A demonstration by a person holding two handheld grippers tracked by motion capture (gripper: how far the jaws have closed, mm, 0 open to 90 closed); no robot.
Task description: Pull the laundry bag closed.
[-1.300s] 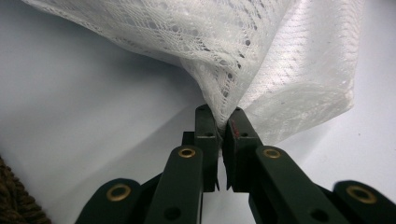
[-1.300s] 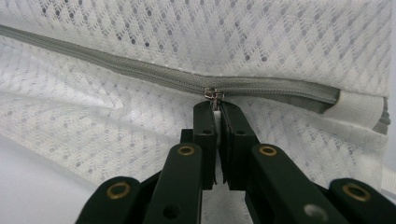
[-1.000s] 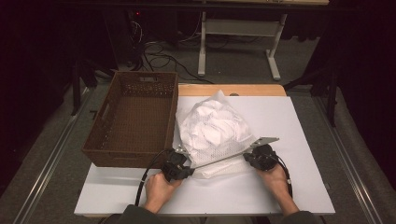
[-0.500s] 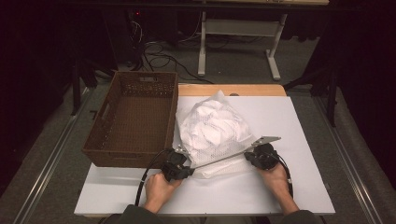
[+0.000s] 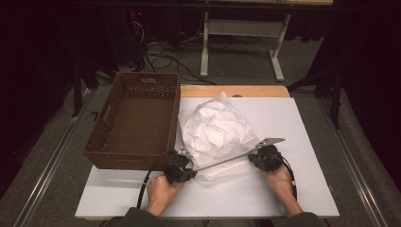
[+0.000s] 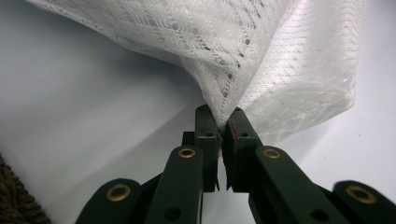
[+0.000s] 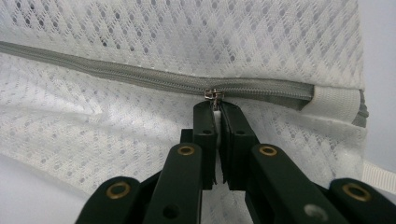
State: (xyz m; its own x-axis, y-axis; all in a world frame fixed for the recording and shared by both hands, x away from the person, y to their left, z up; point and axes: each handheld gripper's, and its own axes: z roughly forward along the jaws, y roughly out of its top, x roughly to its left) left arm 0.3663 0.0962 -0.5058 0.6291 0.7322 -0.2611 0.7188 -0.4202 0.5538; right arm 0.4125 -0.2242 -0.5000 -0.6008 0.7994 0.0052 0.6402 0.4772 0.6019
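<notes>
A white mesh laundry bag [image 5: 215, 130], stuffed with white cloth, lies in the middle of the white table [image 5: 293, 198]. Its grey zipper [image 5: 222, 161] runs taut along the near edge between both grippers. My left gripper [image 5: 189, 166] is shut on the bag's left corner, and the mesh [image 6: 280, 70] is pinched between its tips [image 6: 219, 114]. My right gripper [image 5: 252, 158] is at the zipper's right end. There its jaws [image 7: 217, 105] are shut on the white pull tab hanging from the metal slider [image 7: 213, 94] on the closed zipper [image 7: 140, 77].
A brown wicker basket [image 5: 127, 161] stands empty on the table's left side, touching the bag's left edge. Black cables trail from both grippers toward the near edge. Beyond the table are a dark floor, loose wires and a white table frame [image 5: 241, 33].
</notes>
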